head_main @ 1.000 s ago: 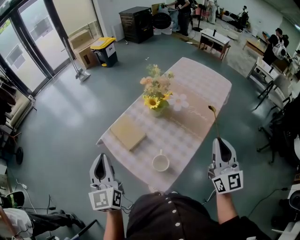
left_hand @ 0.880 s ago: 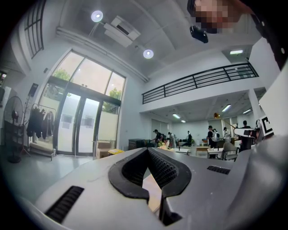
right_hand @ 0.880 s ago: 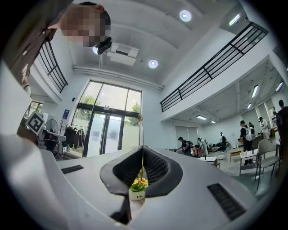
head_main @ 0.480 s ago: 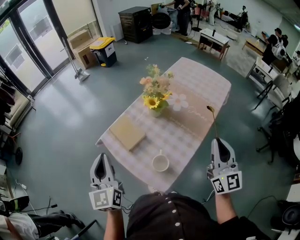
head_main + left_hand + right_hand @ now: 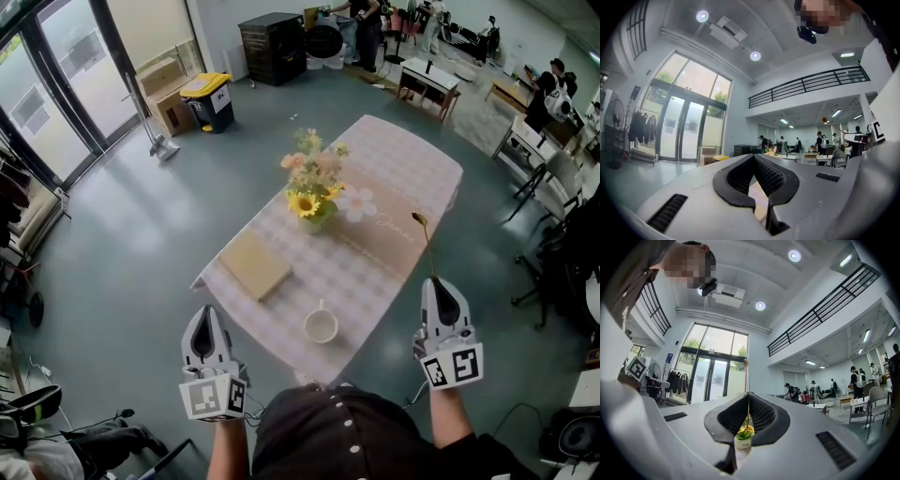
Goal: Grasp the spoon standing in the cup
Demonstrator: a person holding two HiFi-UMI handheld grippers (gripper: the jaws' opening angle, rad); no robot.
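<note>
The white cup [image 5: 322,326] stands empty near the front edge of the checked table [image 5: 412,159]. The thin gold spoon [image 5: 427,246] is out of it, upright in the air off the table's right side, bowl end up. My right gripper [image 5: 436,282] is shut on the bottom of its handle. In the right gripper view the spoon [image 5: 746,380] rises straight from the closed right gripper [image 5: 749,395]. My left gripper [image 5: 204,315] hovers left of the cup, off the table's front corner, shut with nothing in it. In its own view the left gripper [image 5: 754,158] shows jaws meeting at the tip.
A vase of flowers [image 5: 314,187] stands mid-table and a flat tan board [image 5: 255,264] lies left of the cup. Around the table are a yellow-lidded bin [image 5: 208,98], a black cabinet [image 5: 272,47], chairs at the right and people at the back.
Hardly anything: my right gripper with the spoon has drifted a touch to the left. The left gripper and the cup stay where they were.
</note>
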